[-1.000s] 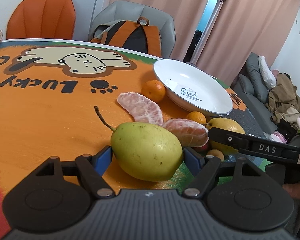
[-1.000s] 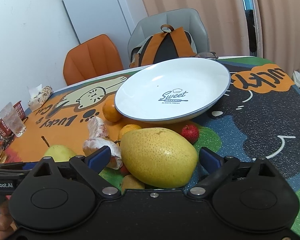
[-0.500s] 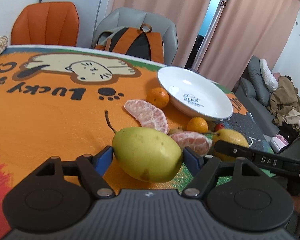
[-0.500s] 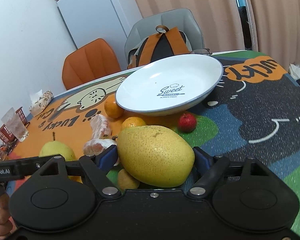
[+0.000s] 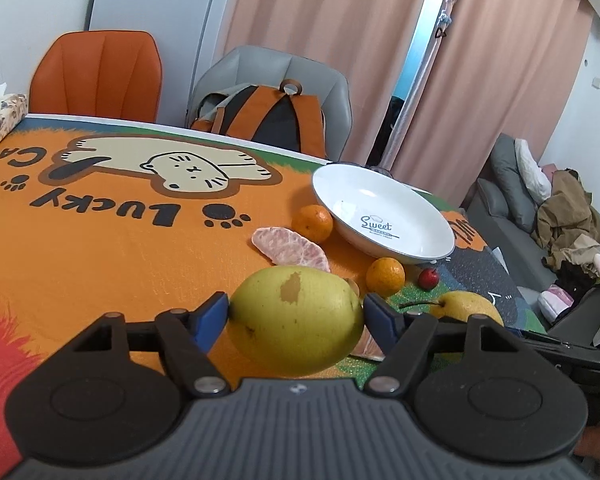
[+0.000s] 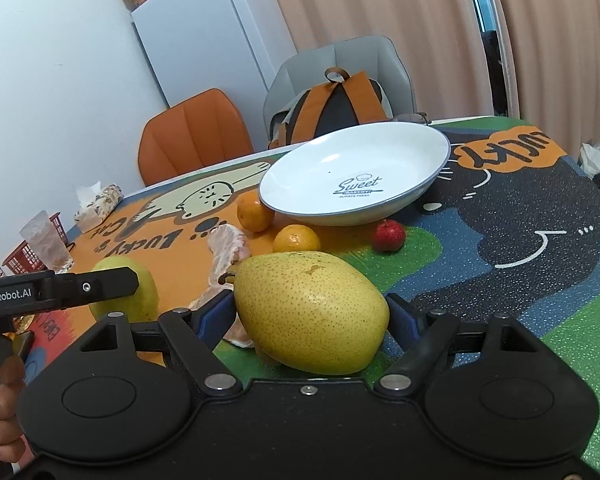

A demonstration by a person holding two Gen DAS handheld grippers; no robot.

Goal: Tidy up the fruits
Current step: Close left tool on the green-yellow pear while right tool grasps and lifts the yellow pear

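Note:
My left gripper [image 5: 297, 307] is shut on a green pear [image 5: 296, 328] with a brown spot on top, held just above the orange cloth. My right gripper [image 6: 309, 311] is shut on a large yellow pear [image 6: 312, 320], its blue pads pressing both sides. The white "Sweet" plate [image 5: 384, 208] [image 6: 352, 168] lies beyond with nothing in it. In front of the plate lie two oranges [image 5: 312, 223] [image 5: 385, 276], a small red fruit [image 6: 388, 235] and peeled pink citrus segments [image 5: 288, 248]. In the right wrist view the green pear [image 6: 144, 300] shows behind the left gripper's finger [image 6: 60, 288].
A cat-print cloth [image 5: 100, 240] covers the table. At its far edge stand an orange chair [image 5: 100, 76] and a grey chair with a backpack [image 5: 268, 120]. A tissue pack [image 6: 100, 200], a glass [image 6: 46, 240] and a red basket stand at the left end.
The right jaws closed onto the yellow pear. Both grippers drew back and up from the plate with their pears. The green pear turned in the left grip; its stem went out of sight.

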